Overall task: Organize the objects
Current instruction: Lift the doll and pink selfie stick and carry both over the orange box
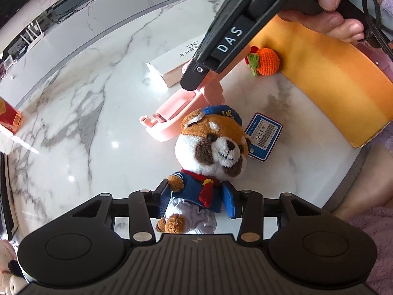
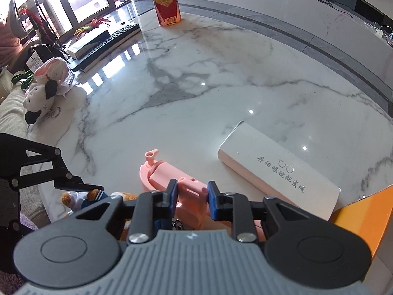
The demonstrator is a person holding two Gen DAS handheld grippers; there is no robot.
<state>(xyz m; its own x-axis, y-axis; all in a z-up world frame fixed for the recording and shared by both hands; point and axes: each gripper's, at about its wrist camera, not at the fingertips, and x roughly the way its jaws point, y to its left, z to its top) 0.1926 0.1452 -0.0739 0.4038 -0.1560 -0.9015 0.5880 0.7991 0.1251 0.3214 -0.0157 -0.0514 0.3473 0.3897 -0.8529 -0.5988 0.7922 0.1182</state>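
A plush sailor bear [image 1: 208, 157] in a blue jacket lies on the marble table [image 1: 98, 127], a price tag [image 1: 264, 136] by its head. My left gripper [image 1: 200, 196] is shut on the bear's body. A pink plastic water gun [image 2: 172, 174] lies just beyond the bear; it also shows in the left wrist view [image 1: 172, 115]. My right gripper [image 2: 192, 194] is shut on the gun's rear part, its blue pads [image 2: 213, 196] pressing both sides. The bear's legs [image 2: 81, 198] show at the lower left of the right wrist view.
A white glasses box [image 2: 277, 172] lies right of the gun. An orange box [image 1: 339, 81] stands at the right edge, a crocheted orange fruit [image 1: 266, 61] against it. A drink bottle [image 2: 167, 0] stands far back. Plush toys [image 2: 46, 86] and a keyboard [image 2: 108, 41] sit at the left.
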